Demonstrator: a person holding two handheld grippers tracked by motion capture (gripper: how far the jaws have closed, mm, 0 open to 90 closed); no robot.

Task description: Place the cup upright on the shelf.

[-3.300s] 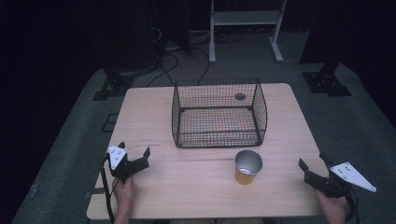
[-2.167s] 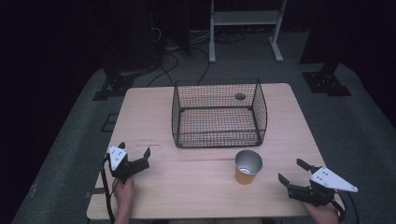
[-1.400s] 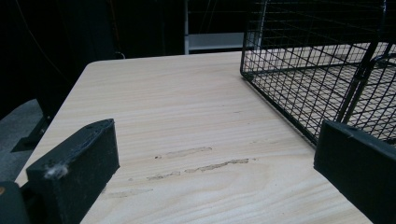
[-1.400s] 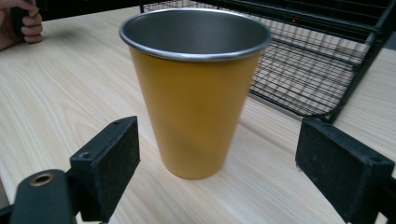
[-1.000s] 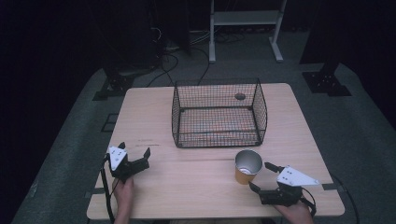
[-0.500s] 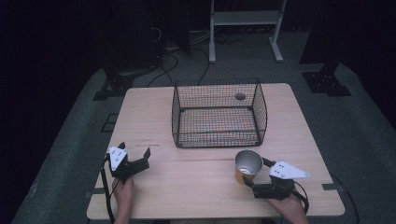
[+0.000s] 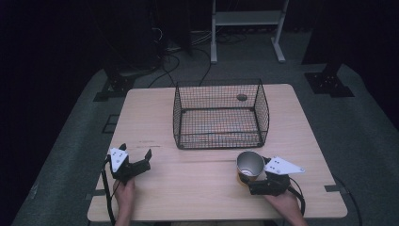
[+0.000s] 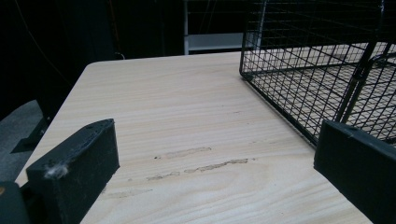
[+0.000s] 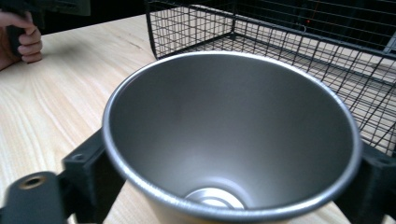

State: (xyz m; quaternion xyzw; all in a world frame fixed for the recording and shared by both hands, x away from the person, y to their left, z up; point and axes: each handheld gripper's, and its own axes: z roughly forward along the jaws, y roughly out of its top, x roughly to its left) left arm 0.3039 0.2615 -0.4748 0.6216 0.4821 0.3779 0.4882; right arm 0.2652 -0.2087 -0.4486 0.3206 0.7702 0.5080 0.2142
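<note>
A steel cup [image 7: 250,163] with an orange outer wall stands upright near the table's front right, just in front of the black wire basket [image 7: 219,140]. My right gripper [image 7: 247,181] is open, one jaw on each side of the cup's lower body and close against it. In the right gripper view the cup [image 9: 224,140] shows an empty inside, with the right gripper [image 9: 229,186] around it. My left gripper [image 7: 136,151] rests open at the table's front left with nothing between its jaws. In the left gripper view the left gripper [image 8: 215,158] points over bare wood.
The wire basket [image 8: 299,88] is empty and sits at the middle back of the wooden table [image 7: 188,188]. A small dark round spot [image 7: 242,97] lies behind it. A metal stand [image 7: 244,19] and cables are on the floor beyond. A hand [image 9: 28,42] holds the other gripper.
My right gripper has travelled left from the table's right edge to the cup and now straddles it. The left gripper and the cup have stayed put.
</note>
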